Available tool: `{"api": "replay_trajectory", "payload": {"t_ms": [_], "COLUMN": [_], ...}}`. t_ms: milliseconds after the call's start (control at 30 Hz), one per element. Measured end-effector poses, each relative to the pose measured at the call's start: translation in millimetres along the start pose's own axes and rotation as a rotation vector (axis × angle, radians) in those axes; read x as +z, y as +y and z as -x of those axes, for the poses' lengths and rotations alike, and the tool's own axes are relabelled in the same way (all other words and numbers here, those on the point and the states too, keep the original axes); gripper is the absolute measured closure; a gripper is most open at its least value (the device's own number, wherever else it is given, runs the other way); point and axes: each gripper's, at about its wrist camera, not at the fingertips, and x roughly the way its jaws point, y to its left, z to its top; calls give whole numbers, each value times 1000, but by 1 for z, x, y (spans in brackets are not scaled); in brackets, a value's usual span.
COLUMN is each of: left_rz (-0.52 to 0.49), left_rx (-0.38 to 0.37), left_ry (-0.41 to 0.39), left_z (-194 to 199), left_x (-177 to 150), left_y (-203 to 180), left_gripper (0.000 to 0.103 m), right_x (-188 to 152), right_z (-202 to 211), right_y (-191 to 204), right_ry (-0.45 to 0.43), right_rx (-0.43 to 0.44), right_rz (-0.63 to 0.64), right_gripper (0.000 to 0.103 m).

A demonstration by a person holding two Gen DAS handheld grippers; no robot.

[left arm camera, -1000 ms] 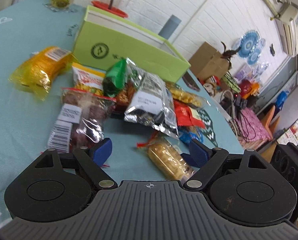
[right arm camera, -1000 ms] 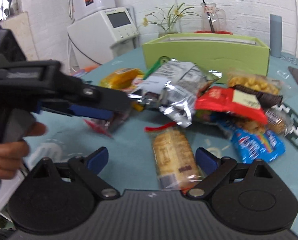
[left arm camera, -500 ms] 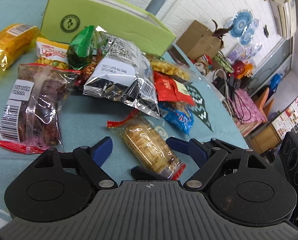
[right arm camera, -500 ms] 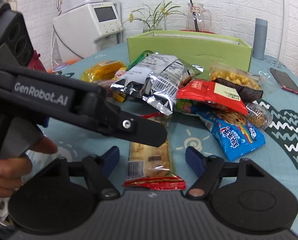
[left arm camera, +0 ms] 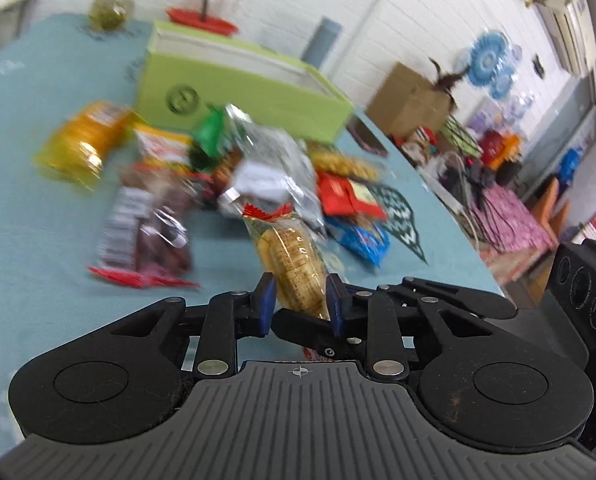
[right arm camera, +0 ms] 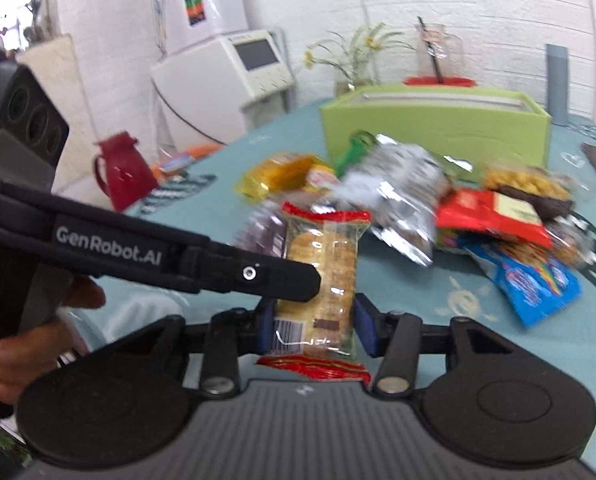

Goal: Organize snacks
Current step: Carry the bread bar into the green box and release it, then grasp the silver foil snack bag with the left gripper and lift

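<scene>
Cracker pack [right arm camera: 321, 276] is pinched by both grippers at once and seems lifted clear of the teal table [left arm camera: 38, 240]. Right gripper [right arm camera: 315, 330] clamps its barcode end; left gripper [left arm camera: 299, 306] grips the same pack, both having just closed onto it. Green box [right arm camera: 437, 128] sits behind the pile, well apart; nothing visible inside from here. Rest of the snack pile [right arm camera: 437, 208] is unsorted on the table, so the task looks barely started.
</scene>
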Motion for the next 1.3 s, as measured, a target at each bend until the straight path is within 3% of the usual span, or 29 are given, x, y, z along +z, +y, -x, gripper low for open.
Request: {"api": "replay_trajectory", "payload": {"t_ms": [167,333,533,633,667,733,767,800,867,967,1100,1300], "left_rz": [-26,-88,-94,-85,-77,-46,-25,-9,1,0,-34,-67], "left_rx": [14,-37,-42,-20,-20,-19,-7,5,2,4,4,2], "left_ry": [-102,-161,-137,-101,-80,-27,-8,-6,-42,-107,-153,-149], "left_z": [8,-36,-122,-166,-181,-209,-218,-221,-213,-185,-148,-105], "left_x": [46,118,209,236,241,248,250,250,248,242,225,169], "left_y": [6,3,14,32,40,58,66,72,81,80,65,40], "left_gripper": [100,100,100,99,94,78,65,60,55,41,36,31], "right_x": [44,109,182,197,198,200,198,197,195,192,175,122], "right_z": [-18,-36,-94,-135,-147,-165,-169,-169,-156,-126,-84,-37], "right_y": [-2,-42,-102,-130,-138,-155,-162,-168,-173,-168,-149,-102], "right_ry": [-76,-130,-85,-27,-7,21,29,23,-26,-97,-140,-135], "right_rx": [12,-93,-200,-204,-200,-176,-165,-160,-140,-153,-126,-107], "right_rz": [62,100,121,110,103,67,38,17,-5,-12,-23,-8], "right_gripper": [49,49,49,49,47,42,33,28,8,9,9,9]}}
